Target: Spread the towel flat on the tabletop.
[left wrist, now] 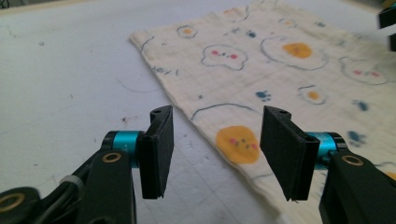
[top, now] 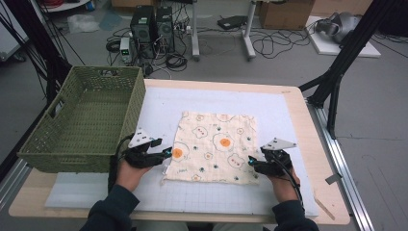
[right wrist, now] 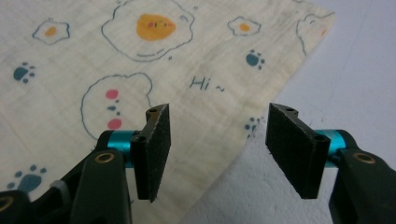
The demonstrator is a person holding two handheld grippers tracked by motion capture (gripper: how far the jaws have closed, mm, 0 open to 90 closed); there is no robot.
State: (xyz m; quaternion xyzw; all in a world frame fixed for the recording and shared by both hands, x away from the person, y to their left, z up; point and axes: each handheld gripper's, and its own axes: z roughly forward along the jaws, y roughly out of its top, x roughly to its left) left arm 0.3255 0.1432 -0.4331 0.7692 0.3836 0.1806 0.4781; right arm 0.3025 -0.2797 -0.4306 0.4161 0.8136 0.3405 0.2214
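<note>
Claws poised at the cloth's two near corners, nothing gripped yet.

Green basket (top: 82, 120) sits at the far left of the counter (top: 298, 120); next, the left claw (left wrist: 215, 154) hangs released, jaws wide, straddling the near left edge of the egg-print cloth (top: 214, 144), which lies flat mid-counter. Over on the right, the right claw (right wrist: 217, 154) is released too, jaws astride the near right edge. Looks like a pre-grasp: next, each must dip and pinch its corner, likely for a fold.
</note>
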